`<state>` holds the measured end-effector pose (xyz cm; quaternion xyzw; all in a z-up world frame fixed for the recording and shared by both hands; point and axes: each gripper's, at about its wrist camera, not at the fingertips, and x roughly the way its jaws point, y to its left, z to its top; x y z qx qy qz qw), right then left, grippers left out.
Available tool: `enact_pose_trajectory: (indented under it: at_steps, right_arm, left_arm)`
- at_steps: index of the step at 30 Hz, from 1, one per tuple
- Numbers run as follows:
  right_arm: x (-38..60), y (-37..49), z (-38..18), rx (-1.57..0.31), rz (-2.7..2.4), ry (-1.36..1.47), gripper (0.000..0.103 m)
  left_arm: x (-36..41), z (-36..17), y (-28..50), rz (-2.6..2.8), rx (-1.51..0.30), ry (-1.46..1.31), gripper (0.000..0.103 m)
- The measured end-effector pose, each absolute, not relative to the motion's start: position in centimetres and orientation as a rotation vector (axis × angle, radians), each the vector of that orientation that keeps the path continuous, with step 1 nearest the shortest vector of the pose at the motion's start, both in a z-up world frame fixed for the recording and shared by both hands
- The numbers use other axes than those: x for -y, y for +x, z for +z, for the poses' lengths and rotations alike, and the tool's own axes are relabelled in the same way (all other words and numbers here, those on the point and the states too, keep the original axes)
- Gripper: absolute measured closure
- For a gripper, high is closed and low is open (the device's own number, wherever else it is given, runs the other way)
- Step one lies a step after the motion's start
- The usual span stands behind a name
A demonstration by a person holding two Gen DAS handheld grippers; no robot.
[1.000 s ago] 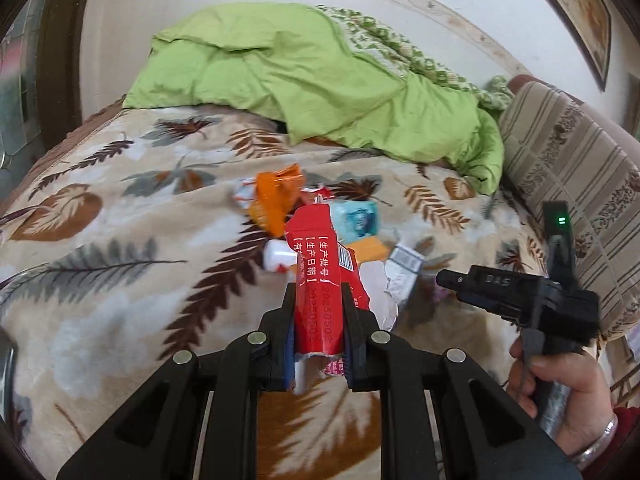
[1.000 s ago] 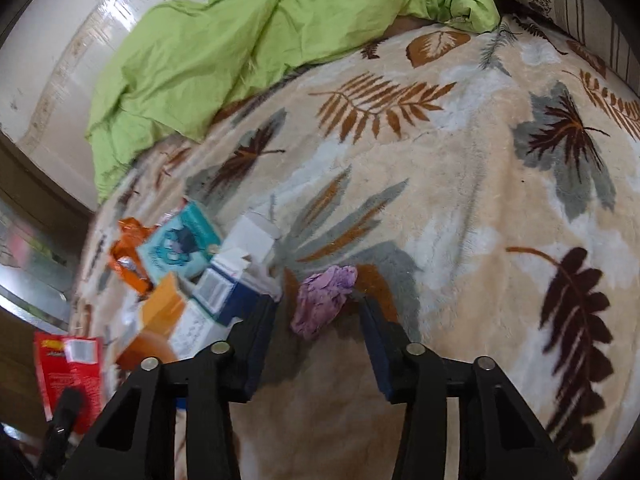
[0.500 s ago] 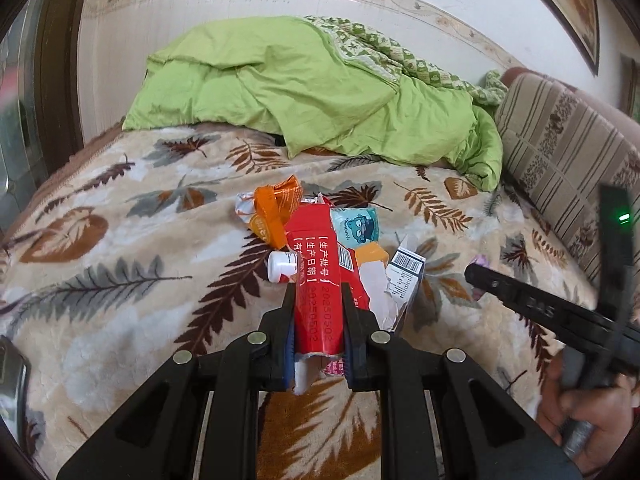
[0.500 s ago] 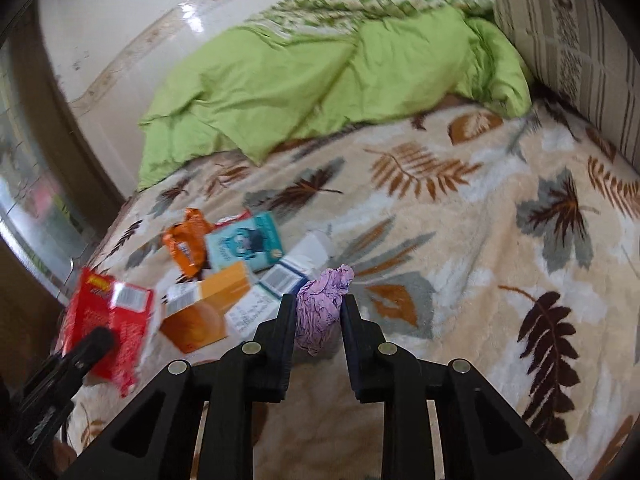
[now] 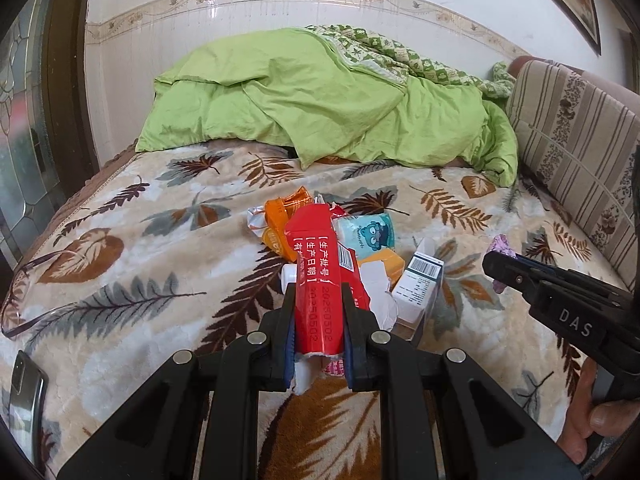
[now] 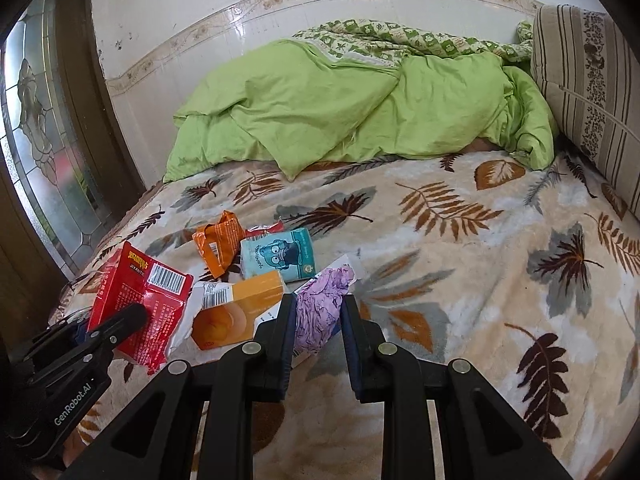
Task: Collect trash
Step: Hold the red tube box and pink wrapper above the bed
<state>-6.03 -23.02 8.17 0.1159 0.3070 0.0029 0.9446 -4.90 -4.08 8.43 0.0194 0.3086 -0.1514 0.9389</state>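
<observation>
Purple wad (image 6: 320,312) now lifted, clamped in right hand-held gripper (image 6: 318,344).

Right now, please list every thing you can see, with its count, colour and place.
red wrapper: 1, red, in left gripper
crumpled wad: 1, purple, in right gripper
orange wrapper: 1, orange, on blanket
tissue pack: 1, teal, on blanket
orange box: 1, orange, on blanket
white box: 1, white and blue, on blanket
quilt: 1, green, far end
phone: 1, dark, left edge
left gripper: 1, black
right gripper: 1, black
</observation>
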Motion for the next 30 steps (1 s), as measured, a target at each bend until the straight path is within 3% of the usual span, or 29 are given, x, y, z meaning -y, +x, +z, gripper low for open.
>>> enact_pose_trajectory:
  at_steps: [30]
  right_arm:
    - [21.7, -6.0, 8.0, -0.623, 0.029, 0.227, 0.079]
  left_arm:
    - [3.1, 8.7, -4.8, -0.248, -0.595, 0.067, 0.086]
